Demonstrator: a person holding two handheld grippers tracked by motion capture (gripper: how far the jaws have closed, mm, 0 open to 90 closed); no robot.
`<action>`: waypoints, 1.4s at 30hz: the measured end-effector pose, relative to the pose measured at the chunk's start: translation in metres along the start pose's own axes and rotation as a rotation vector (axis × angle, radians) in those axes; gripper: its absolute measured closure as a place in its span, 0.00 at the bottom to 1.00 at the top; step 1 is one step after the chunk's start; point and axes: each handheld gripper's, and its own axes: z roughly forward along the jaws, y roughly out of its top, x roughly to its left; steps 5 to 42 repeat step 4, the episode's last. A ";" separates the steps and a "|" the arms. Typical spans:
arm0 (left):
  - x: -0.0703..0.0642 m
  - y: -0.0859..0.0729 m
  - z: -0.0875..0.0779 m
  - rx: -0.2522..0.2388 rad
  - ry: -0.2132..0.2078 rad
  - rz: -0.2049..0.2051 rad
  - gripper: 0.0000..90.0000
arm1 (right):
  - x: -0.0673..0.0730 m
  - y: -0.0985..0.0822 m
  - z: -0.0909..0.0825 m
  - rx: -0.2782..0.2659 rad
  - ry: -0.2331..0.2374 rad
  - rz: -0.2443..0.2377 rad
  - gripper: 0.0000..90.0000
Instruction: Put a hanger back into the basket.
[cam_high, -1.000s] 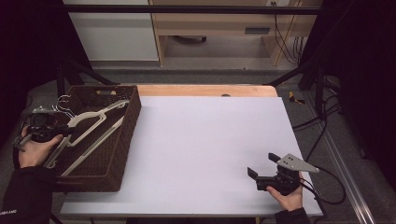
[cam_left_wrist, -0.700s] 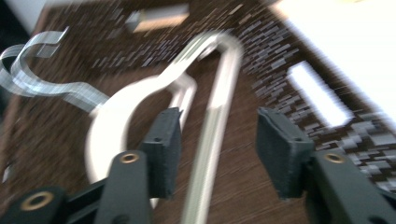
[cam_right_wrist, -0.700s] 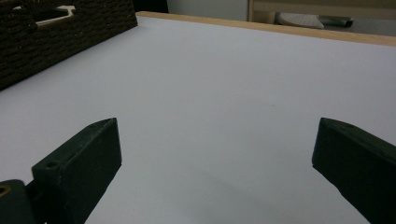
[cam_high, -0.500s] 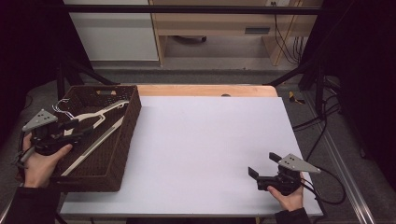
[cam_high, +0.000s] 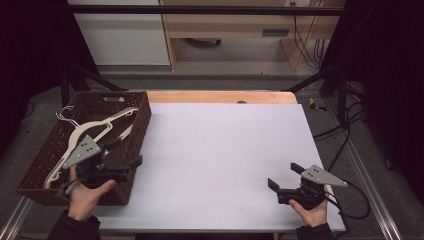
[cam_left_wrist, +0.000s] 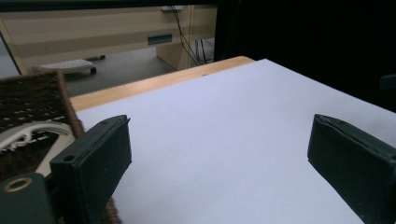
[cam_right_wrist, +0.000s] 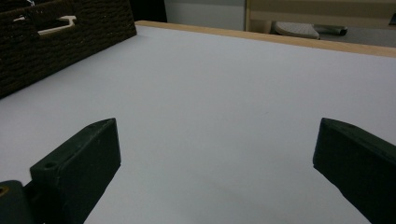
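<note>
- Holding my left gripper over the near right rim of the brown wicker basket, jaws just opened wide, nothing between them.
- Cream hanger lies inside the basket with a wire hanger beside it, basket at the desk's left edge.
- My right gripper rests on the desk's near right corner, jaws spread wide, empty, well apart from the basket.

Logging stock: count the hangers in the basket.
2 visible: a cream hanger lying diagonally in the basket, and a black hanger partly under it. More may be hidden beneath.
</note>
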 end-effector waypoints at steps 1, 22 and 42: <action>-0.002 -0.004 0.003 0.005 -0.002 -0.005 0.06 | 0.000 0.000 0.000 -0.003 0.003 0.001 0.01; -0.005 -0.013 0.012 0.047 -0.009 -0.003 0.06 | -0.001 0.001 -0.001 -0.005 0.001 -0.001 0.01; -0.005 -0.013 0.012 0.047 -0.009 -0.003 0.06 | -0.001 0.001 -0.001 -0.005 0.001 -0.001 0.01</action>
